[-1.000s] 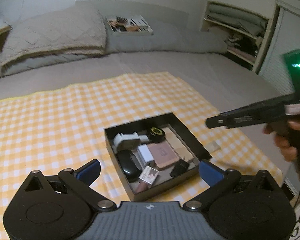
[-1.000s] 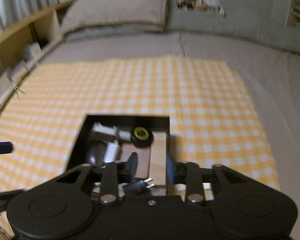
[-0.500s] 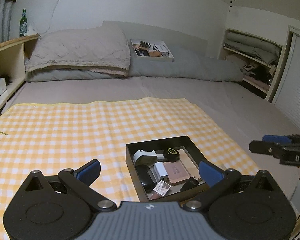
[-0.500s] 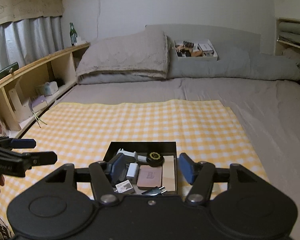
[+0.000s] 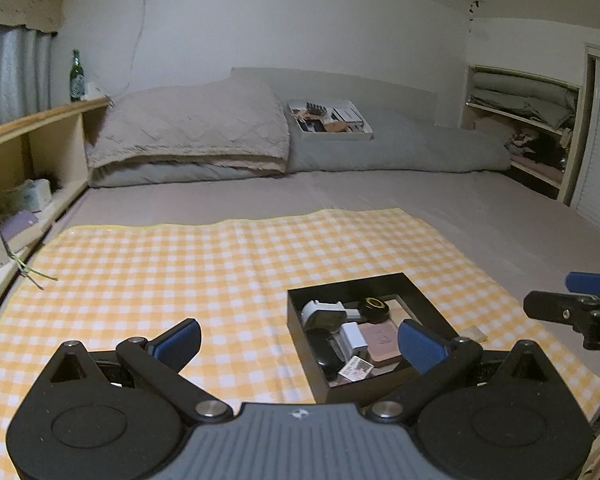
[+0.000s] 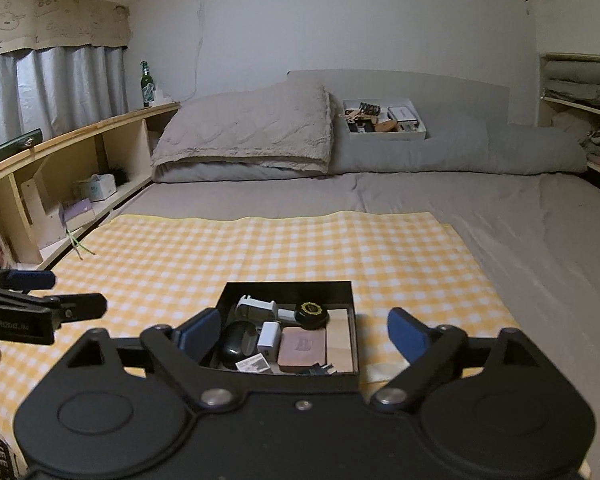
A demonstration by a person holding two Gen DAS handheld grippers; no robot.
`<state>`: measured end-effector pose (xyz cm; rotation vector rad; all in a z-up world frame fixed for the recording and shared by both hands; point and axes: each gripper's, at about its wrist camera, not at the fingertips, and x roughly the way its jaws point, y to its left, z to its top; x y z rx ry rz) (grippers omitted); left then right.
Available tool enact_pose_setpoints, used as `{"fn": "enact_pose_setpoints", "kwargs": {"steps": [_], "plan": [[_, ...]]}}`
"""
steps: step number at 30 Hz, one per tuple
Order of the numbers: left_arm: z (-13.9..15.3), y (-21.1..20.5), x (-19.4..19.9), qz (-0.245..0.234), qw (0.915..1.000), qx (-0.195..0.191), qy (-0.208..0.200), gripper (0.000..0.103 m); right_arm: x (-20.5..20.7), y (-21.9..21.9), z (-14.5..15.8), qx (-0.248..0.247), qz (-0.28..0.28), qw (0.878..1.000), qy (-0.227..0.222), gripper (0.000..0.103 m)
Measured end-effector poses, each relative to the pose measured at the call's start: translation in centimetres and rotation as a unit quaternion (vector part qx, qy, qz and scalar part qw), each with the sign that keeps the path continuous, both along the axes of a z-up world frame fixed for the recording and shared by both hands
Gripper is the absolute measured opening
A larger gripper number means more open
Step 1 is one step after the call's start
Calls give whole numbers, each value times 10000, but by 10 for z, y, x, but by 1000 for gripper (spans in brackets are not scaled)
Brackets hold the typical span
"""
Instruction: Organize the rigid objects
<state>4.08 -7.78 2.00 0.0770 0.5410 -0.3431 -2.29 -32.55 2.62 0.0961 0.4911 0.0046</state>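
A black open box point(image 5: 296, 332) sits on the yellow checked cloth point(image 5: 180, 264). It holds a white charger point(image 5: 324, 310), a round black tin point(image 5: 376, 307), a pink compact point(image 5: 382, 340), a black case point(image 5: 326, 354) and other small items. My left gripper point(image 5: 298, 342) is open and empty, hovering short of the box. My right gripper point(image 6: 302, 332) hangs over the near side of the same box point(image 6: 288, 285), its jaws opening with nothing held between them. Each gripper shows in the other's view: the right gripper point(image 5: 552, 294) at the right edge, the left gripper point(image 6: 72, 292) at the left edge.
A small beige piece point(image 5: 474, 333) lies on the cloth beside the box. At the head of the grey bed point(image 6: 520, 232) are a pillow point(image 6: 252, 132) and a white tray point(image 6: 384, 122) of items. A wooden shelf point(image 6: 80, 136) runs along the left, a closet point(image 5: 540, 120) on the right.
Both grippers have drawn back from the box and tilted upward, so it looks smaller and lower. The right jaws have spread from narrow to wide. The left gripper stayed open.
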Motion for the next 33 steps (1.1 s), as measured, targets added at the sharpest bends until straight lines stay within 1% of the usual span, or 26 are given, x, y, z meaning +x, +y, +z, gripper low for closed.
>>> {"fn": "enact_pose_setpoints", "kwargs": {"steps": [1, 4, 8, 13, 33], "plan": [[0, 1, -2, 28, 10000, 11, -25, 103, -1, 1, -1, -34, -31, 10000, 2, 93], [0, 3, -5, 58, 10000, 12, -44, 103, -5, 4, -3, -130, -104, 9999, -28, 98], [-1, 2, -8, 29, 9999, 75, -65, 103, -8, 6, -5, -183, -126, 9997, -74, 102], [-1, 2, -10, 33, 10000, 73, -48, 103, -8, 7, -5, -216, -59, 9997, -72, 103], [1, 3, -13, 59, 9999, 88, -86, 103, -8, 9, -6, -259, -85, 9996, -59, 103]]}}
